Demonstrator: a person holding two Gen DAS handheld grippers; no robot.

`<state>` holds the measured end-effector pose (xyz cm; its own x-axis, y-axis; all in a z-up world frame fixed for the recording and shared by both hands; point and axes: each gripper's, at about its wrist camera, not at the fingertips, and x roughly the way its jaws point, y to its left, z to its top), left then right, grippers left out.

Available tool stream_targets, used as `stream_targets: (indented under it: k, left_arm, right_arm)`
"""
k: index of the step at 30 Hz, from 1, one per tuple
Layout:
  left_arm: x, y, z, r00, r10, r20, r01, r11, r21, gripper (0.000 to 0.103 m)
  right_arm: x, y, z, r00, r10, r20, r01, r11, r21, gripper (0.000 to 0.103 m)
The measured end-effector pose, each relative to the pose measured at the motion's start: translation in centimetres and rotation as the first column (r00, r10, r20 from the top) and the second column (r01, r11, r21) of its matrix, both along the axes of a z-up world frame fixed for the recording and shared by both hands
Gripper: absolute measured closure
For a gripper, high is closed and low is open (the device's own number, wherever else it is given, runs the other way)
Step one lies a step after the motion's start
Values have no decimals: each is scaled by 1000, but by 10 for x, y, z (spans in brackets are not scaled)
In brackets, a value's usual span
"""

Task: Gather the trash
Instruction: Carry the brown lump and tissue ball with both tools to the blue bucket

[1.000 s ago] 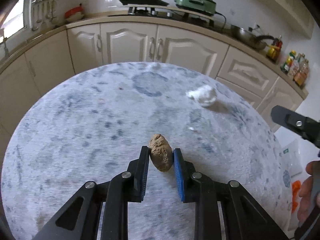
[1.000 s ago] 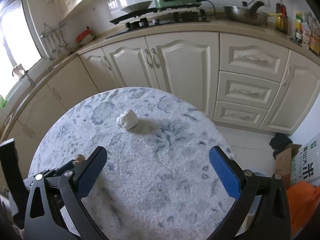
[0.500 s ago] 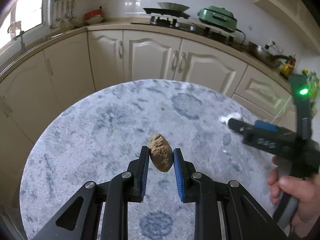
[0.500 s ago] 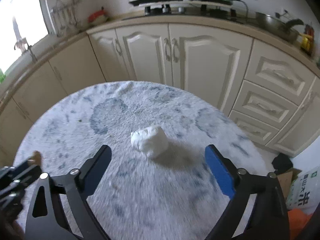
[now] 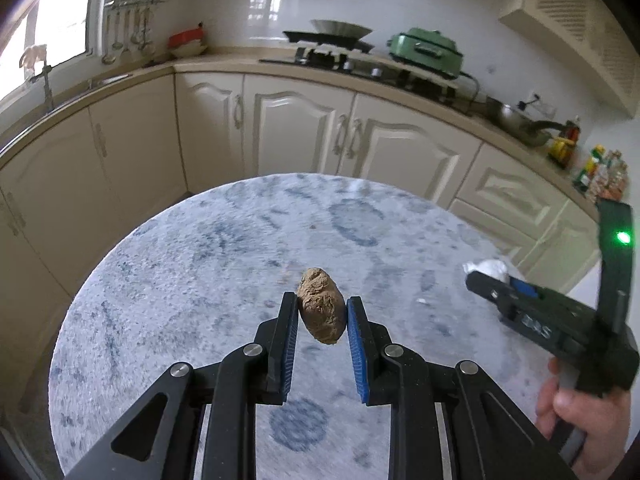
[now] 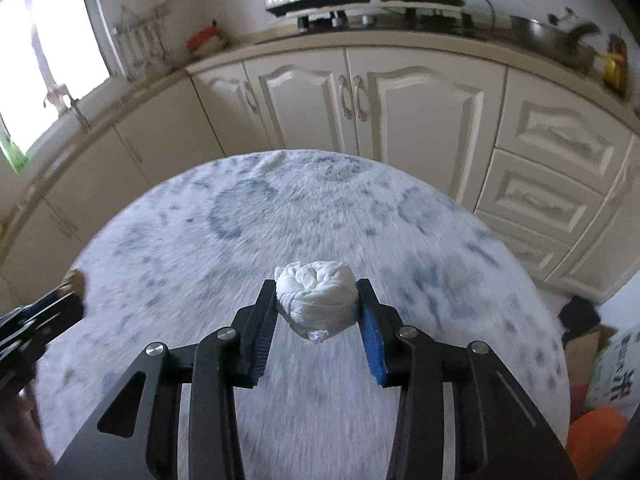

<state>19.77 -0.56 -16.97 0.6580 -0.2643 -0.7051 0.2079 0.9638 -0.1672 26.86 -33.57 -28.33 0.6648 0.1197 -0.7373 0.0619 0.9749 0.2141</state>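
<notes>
A crumpled brown paper ball hangs above the round table, with my left gripper shut on it. In the right wrist view a crumpled white tissue ball sits between the fingers of my right gripper, whose jaws are closing and press on its sides. From the left wrist view, the right gripper reaches in from the right edge, a hand holding it, and the white tissue shows at its tip. The left gripper's tip with the brown ball shows at the left edge of the right wrist view.
The table top is a blue-grey mottled cloth. Cream kitchen cabinets curve behind it, with a stove and a green cooker on the counter. On the floor at the right lie a bag and orange items.
My right gripper moved forward over the white tissue and its jaws came together from wide open onto it. My left gripper rose with the brown ball still in it.
</notes>
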Motion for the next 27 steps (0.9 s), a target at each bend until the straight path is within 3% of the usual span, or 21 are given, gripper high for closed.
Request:
stream_targets:
  k: [12, 18, 27]
  left_arm:
    - [-71, -59, 50, 983, -156, 97, 156, 988, 9, 83]
    - [-96, -95, 72, 958, -257, 128, 258, 966, 13, 83]
    - [-111, -149, 92, 913, -373, 163, 376, 926, 12, 83]
  right_arm:
    - [-121, -58, 64, 974, -183, 136, 178, 983, 42, 64]
    - [-166, -104, 87, 932, -307, 195, 306, 951, 36, 64]
    - [-215, -168, 100, 860, -458, 223, 463, 886, 31, 64]
